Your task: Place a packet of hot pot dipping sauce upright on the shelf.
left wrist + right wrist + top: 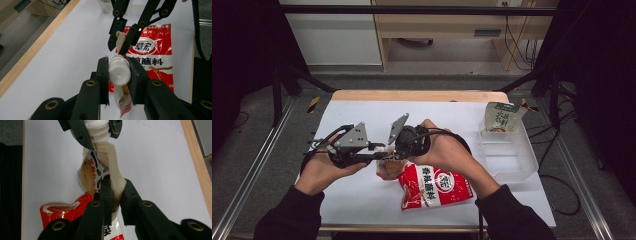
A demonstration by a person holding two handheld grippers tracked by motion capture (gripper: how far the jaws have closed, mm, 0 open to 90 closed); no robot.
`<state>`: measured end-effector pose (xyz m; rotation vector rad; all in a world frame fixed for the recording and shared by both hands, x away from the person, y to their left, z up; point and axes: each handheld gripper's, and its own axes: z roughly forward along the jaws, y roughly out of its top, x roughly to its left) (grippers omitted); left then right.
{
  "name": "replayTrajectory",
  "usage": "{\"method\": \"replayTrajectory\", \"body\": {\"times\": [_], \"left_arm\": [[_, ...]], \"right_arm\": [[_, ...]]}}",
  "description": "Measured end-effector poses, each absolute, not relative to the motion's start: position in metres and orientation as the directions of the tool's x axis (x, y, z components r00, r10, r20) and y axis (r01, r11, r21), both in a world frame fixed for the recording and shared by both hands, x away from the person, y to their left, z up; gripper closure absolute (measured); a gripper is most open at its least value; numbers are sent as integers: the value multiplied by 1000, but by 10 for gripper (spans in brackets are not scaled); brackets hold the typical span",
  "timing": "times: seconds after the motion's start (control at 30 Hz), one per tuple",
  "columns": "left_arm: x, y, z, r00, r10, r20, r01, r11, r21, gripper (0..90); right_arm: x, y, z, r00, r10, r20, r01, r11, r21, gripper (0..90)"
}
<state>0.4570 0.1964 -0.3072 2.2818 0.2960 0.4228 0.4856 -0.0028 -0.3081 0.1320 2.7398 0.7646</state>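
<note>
A small spout pouch [386, 168] with a cream body and printed front hangs just above the white table [362, 117], held between both grippers. My left gripper [119, 64] is shut on its white ribbed cap [119, 74]. My right gripper [113, 188] is shut on the pouch's cream side [113, 170], a little below the spout. In the high view the left gripper [378, 157] and the right gripper [395, 154] meet over the pouch at the table's middle. A red seasoning bag [434, 187] lies flat beneath and just right of them.
A clear plastic bin [512, 161] stands at the table's right edge, with a green-and-white pouch [502, 117] upright at its far end. A wooden strip [417, 95] runs along the table's far edge. Black frame posts flank the table.
</note>
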Motion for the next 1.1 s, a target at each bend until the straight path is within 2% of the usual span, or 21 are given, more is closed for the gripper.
{"method": "replayTrajectory", "body": {"times": [0.03, 0.27, 0.3, 0.37, 0.47, 0.5, 0.53, 0.83, 1.1], "left_arm": [[458, 197, -307, 914, 352, 200, 89, -657, 749, 734], [461, 200, -309, 903, 392, 174, 113, -608, 786, 721], [461, 201, -309, 901, 398, 172, 117, -605, 788, 694], [461, 201, -311, 892, 420, 167, 128, -589, 798, 551], [459, 205, -315, 881, 444, 163, 132, -561, 817, 467], [459, 205, -315, 881, 444, 163, 132, -561, 817, 397], [458, 208, -319, 871, 466, 157, 141, -542, 829, 363], [454, 224, -348, 840, 529, 120, 205, -514, 833, 228], [450, 233, -373, 808, 579, 110, 250, -506, 826, 151]], "right_arm": [[485, -3, -306, -952, 169, -257, 12, 856, 516, 852], [488, -1, -294, -948, 176, -264, 21, 865, 501, 875], [489, -1, -292, -947, 176, -270, 19, 866, 499, 876], [490, -1, -288, -945, 178, -274, 19, 866, 500, 876], [495, -4, -283, -940, 193, -281, 28, 865, 501, 877], [497, -7, -281, -938, 198, -285, 32, 866, 500, 876], [499, -9, -280, -937, 205, -284, 38, 866, 499, 876], [509, -27, -279, -925, 240, -293, 71, 869, 490, 875], [513, -47, -277, -918, 260, -299, 84, 865, 495, 873]]}}
